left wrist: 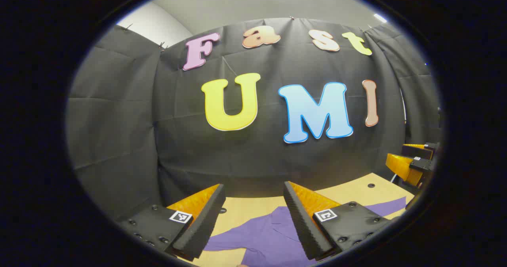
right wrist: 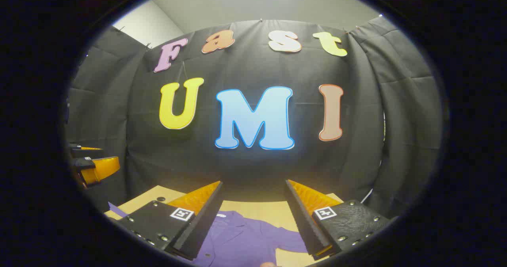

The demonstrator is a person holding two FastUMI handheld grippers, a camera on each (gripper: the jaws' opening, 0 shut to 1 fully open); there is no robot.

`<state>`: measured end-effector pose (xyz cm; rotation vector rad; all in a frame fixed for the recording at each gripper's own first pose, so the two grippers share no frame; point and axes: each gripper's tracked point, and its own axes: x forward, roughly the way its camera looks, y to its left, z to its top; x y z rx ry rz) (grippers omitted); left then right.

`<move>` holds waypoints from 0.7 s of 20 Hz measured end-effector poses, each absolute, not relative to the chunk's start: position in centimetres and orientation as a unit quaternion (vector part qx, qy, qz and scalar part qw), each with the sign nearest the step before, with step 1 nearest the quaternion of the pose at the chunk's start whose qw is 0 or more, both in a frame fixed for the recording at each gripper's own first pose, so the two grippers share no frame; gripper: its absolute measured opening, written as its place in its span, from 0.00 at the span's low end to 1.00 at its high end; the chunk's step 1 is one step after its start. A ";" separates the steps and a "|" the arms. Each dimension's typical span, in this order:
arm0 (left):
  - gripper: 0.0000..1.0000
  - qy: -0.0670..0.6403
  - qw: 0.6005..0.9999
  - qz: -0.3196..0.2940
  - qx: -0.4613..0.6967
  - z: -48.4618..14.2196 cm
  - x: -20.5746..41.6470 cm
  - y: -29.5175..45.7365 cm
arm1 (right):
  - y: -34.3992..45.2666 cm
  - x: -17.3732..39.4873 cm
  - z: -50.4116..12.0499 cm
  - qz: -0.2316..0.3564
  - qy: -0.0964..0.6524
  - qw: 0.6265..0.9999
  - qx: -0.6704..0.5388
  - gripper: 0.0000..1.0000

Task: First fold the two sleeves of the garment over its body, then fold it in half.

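A purple garment (left wrist: 261, 237) lies spread flat on the wooden table (left wrist: 348, 191), one sleeve reaching toward the right (left wrist: 390, 204). My left gripper (left wrist: 253, 215) hovers above it, open, with nothing between its fingers. In the right gripper view the same purple garment (right wrist: 245, 239) lies below my right gripper (right wrist: 253, 215), which is also open and empty, held above the collar area. The right gripper (left wrist: 412, 162) appears at the far right edge of the left gripper view, and the left gripper (right wrist: 93, 164) at the far left edge of the right gripper view.
The black cloth wall (left wrist: 178, 140) stands close behind the table's far edge (right wrist: 253, 201). Small dark holes (left wrist: 370, 185) dot the tabletop. A bare strip of wood lies between the garment and the far edge.
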<state>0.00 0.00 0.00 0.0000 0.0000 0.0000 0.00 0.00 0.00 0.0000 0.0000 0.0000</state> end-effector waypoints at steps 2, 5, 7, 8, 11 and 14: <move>0.96 0.002 1.000 0.000 0.003 -0.1 0.1 0.0 | -0.2 0.4 -0.2 -0.003 0.003 1.000 -0.001 0.94; 0.96 0.005 1.000 -0.001 0.006 -0.1 0.0 0.0 | -0.4 0.8 -0.3 -0.007 0.002 1.000 0.001 0.95; 0.96 0.008 1.000 -0.002 0.007 -0.1 0.0 -0.1 | -0.5 1.0 -0.5 -0.008 0.003 1.000 0.002 0.94; 0.96 0.010 1.000 -0.004 0.007 -0.1 0.0 -0.1 | -0.6 1.1 -0.7 -0.009 0.004 1.000 0.002 0.95; 0.98 0.014 1.000 -0.005 0.006 -0.1 -0.1 -0.1 | -0.8 1.3 -0.9 -0.012 0.006 1.000 0.003 0.95; 0.99 0.018 1.000 -0.003 0.005 -0.2 -0.1 -0.1 | -1.1 1.4 -1.2 -0.015 0.008 1.000 0.002 0.95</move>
